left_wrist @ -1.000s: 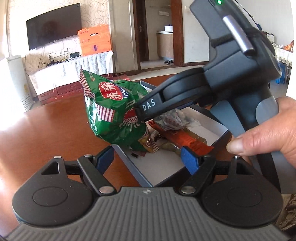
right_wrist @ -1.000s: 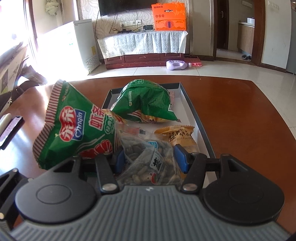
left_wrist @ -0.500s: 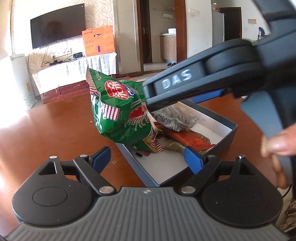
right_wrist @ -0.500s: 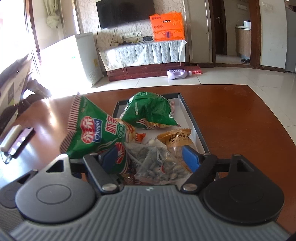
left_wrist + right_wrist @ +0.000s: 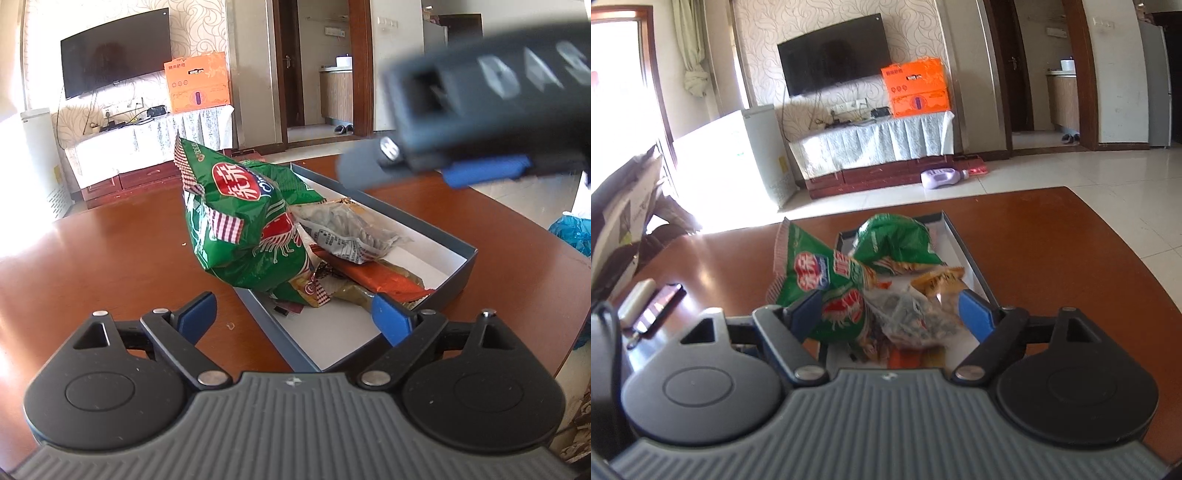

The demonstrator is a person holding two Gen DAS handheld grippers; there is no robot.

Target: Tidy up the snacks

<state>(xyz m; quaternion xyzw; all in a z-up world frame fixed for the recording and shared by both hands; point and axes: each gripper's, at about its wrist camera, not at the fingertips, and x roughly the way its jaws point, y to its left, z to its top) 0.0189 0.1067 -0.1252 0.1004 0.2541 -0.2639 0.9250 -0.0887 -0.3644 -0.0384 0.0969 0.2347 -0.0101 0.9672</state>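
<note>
Showing late stage: snack bags already gathered in tray ahead of left gripper, held wide, empty. Right gripper, jaws just opened, nothing gripped; seed packet lies beyond. Large green bag overhangs rim; tidying left. Brown table, living room.

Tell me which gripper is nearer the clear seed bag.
Right. Both jaws have just been opening. The right gripper frames the seed bag untouched; the left gripper, nothing between, waits at the box end.
</note>
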